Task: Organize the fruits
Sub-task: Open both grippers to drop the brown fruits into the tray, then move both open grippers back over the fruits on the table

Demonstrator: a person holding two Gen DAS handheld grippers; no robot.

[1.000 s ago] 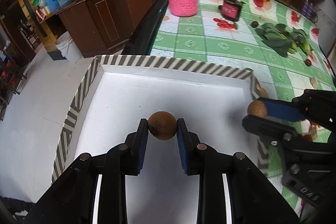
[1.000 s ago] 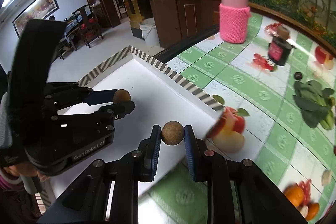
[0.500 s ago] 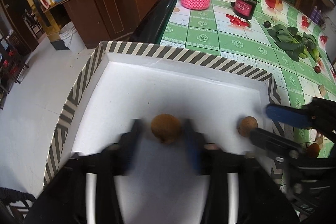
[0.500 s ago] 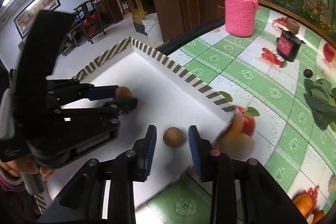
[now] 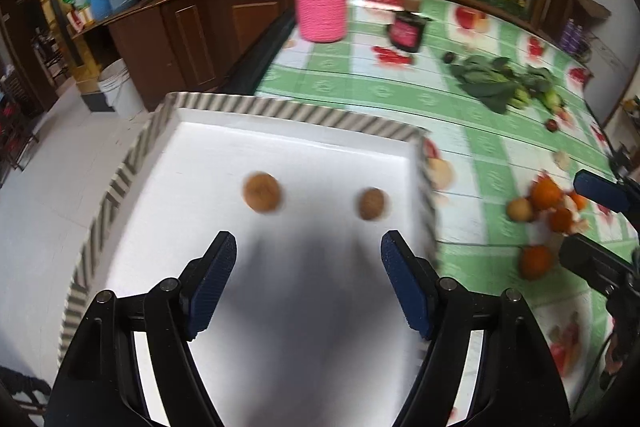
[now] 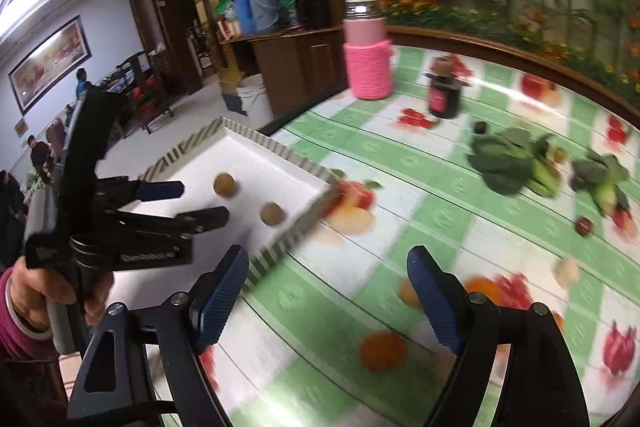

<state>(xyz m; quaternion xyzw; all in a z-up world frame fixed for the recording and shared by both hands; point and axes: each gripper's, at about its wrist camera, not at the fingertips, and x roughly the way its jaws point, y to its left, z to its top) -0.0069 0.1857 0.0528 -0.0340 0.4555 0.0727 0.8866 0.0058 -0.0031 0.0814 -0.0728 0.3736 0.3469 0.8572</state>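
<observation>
Two round brown fruits lie loose in the white tray (image 5: 280,307) with a striped rim: the left brown fruit (image 5: 261,192) (image 6: 224,184) and the right brown fruit (image 5: 371,203) (image 6: 272,213). My left gripper (image 5: 308,259) (image 6: 200,205) hangs over the tray's near part, its jaws opening, nothing between them. My right gripper (image 6: 328,279) (image 5: 588,219) is over the green checked tablecloth right of the tray, jaws opening and empty. Oranges (image 5: 546,195) and a pale round fruit (image 5: 519,209) lie on the cloth; an orange (image 6: 382,351) sits under the right gripper.
At the table's far edge stand a jar in a pink knitted sleeve (image 5: 322,7) and a small dark jar (image 5: 408,33). Leafy greens (image 5: 492,83) and small dark fruits (image 5: 552,125) lie at the far right. A person's hand (image 6: 28,295) holds the left gripper.
Both grippers opened and let go of their brown fruits, which now rest in the tray. Both pulled back from the fruits; the right gripper swung right, out over the tablecloth.
</observation>
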